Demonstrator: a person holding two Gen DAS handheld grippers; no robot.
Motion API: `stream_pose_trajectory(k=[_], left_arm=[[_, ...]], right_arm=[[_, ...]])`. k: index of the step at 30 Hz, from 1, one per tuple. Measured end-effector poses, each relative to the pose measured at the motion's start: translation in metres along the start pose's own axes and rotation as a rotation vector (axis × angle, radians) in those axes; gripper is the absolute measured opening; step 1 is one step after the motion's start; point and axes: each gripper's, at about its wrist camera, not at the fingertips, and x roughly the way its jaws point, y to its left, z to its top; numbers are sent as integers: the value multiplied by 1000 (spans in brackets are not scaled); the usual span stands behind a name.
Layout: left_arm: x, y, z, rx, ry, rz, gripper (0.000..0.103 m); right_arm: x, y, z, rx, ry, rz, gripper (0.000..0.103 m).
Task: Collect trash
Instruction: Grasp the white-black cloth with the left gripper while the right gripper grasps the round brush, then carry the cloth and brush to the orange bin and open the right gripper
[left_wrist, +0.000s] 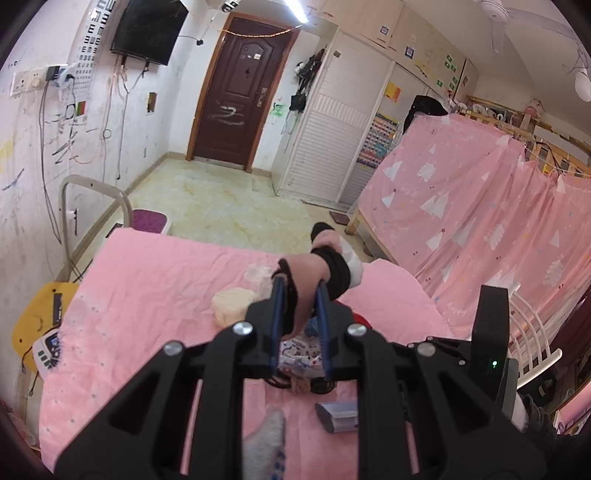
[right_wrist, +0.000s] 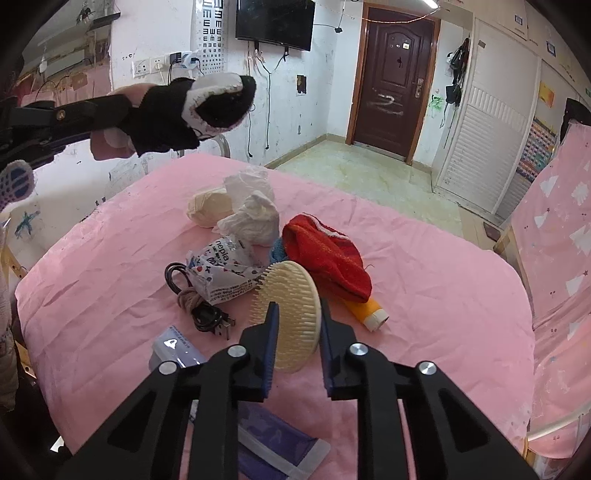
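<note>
Right wrist: packet (right_wrist: 221, 269) reads "nepia"; right tool (right_wrist: 297, 310) clamps brush (right_wrist: 291, 332); left tool (left_wrist: 300, 280), seemingly sock (right_wrist: 207, 103).

Lighting: we note an even, bright ceiling tube (left_wrist: 297, 10); soft shadows; strong fisheye bending; corners dark, perhaps slightly blurred.

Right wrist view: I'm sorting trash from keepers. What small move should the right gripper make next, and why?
Probably lift the brush clear: the right gripper looks shut on its tilted edge, and it stands against the wrapper, which looks like trash.
</note>
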Motion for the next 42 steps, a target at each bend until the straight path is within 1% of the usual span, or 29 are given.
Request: stream_pose_trajectory(k=[2, 4, 10, 16, 21, 29, 34, 42], left_arm=[[-2, -2, 0, 4, -2, 1, 15], [-3, -6, 0, 11, -4, 4, 15], [-6, -19, -1, 30, 0, 12, 15], [-7, -41, 0, 70, 2, 1, 15], [-2, -74, 0, 123, 11, -23, 15], [11, -123, -4, 200, 33, -68, 15], [25, -158, -9, 250, 55, -94, 15], [49, -208, -22, 319, 103, -136, 15]], right_arm=[[-5, 2, -1, -7, -7, 10, 2], [-9, 3, -3, -5, -15, 13, 0], [-25, -11, -8, 45, -51, 33, 0], [-47, -31, -15, 100, -98, 25, 0], [-72, -56, -25, 147, -148, -14, 1], [-109, -103, -48, 221, -212, -107, 1], [-128, -134, -67, 265, -236, -168, 1], [-150, -178, -101, 337, -253, -236, 1]])
